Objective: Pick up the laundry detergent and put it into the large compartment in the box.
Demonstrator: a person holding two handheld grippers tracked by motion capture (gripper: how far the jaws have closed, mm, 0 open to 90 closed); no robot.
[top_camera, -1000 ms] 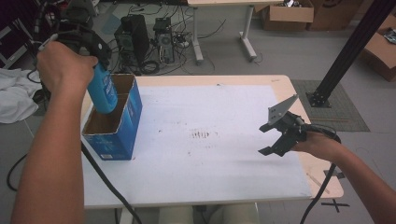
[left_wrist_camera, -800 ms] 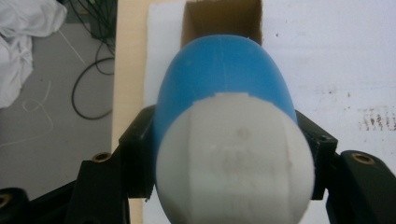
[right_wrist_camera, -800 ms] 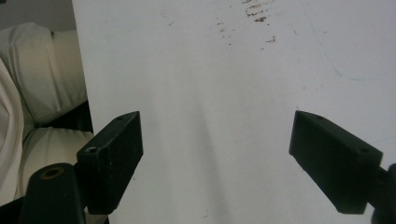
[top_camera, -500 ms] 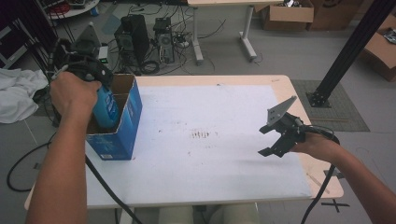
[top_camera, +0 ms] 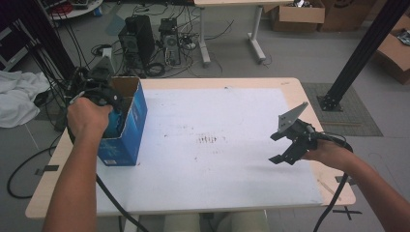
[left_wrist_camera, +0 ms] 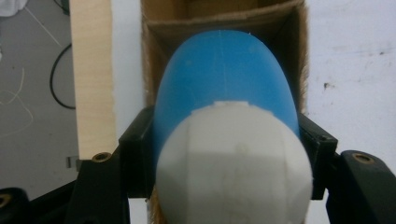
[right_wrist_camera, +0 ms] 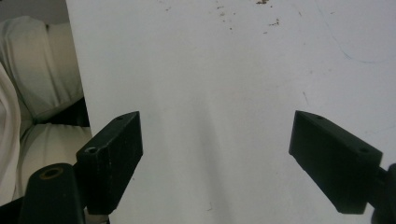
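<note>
Left tongs (left_wrist_camera: pixel 224 154) clamp blue bottle (left_wrist_camera: pixel 224 88), base hidden inside box (top_camera: pixel 130 121); right tongs (right_wrist_camera: pixel 217 158) released.

The right gripper (right_wrist_camera: pixel 215 163) holds its two black fingers (right_wrist_camera: pixel 114 154) wide apart at the frame's bottom, over the white surface (right_wrist_camera: pixel 224 70); brown specks (right_wrist_camera: pixel 261 9) dot the top.

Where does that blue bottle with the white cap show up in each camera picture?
High view: blue bottle far left, inside the blue box, behind the hand.
Left gripper view: centre, white cap nearest, clamped in the left claw.
Right gripper view: absent.
Shared landmark: white table.
</note>
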